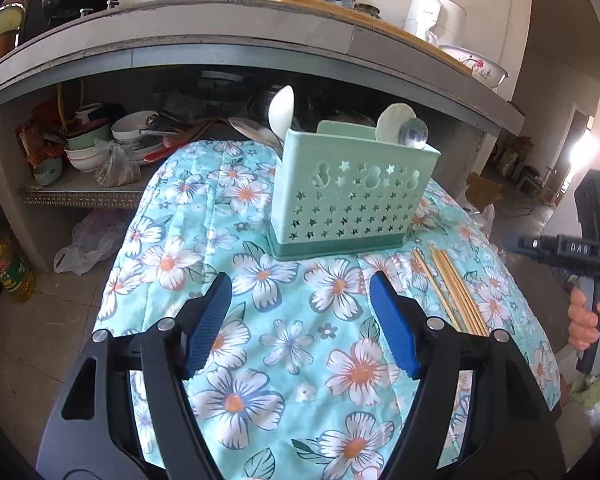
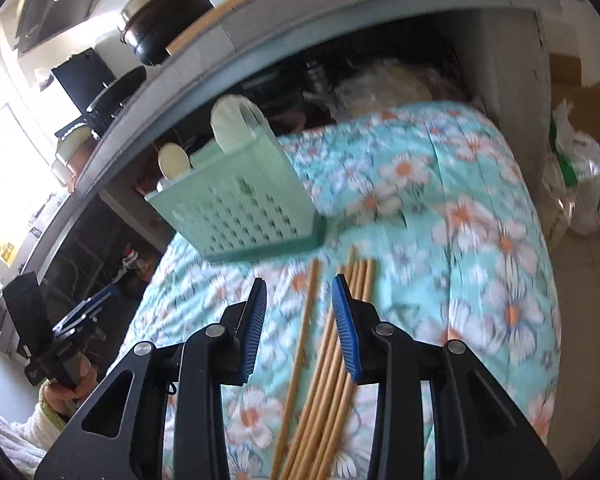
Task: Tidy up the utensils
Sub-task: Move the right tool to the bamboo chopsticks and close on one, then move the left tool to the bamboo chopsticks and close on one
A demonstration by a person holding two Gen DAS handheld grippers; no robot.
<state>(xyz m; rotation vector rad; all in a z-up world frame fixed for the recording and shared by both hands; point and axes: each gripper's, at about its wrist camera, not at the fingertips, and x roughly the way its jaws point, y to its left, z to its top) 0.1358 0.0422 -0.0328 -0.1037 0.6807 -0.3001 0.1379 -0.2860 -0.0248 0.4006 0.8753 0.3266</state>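
Chopsticks (image 2: 320, 364) under right tool (image 2: 299, 286), tilted down, jaws partly spread w/ nothing pinched; left tool (image 1: 300, 284) spread wide.

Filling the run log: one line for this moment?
left hand-held gripper: open, empty | right hand-held gripper: open over chopsticks on cloth | caddy: holds spoons

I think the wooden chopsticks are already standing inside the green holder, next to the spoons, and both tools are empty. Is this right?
Not quite. The wooden chopsticks are not in the green holder; they lie flat on the floral cloth in front of it, as the right wrist view shows. The rest holds: the spoons stand in the holder, and the left tool and right tool grip nothing.
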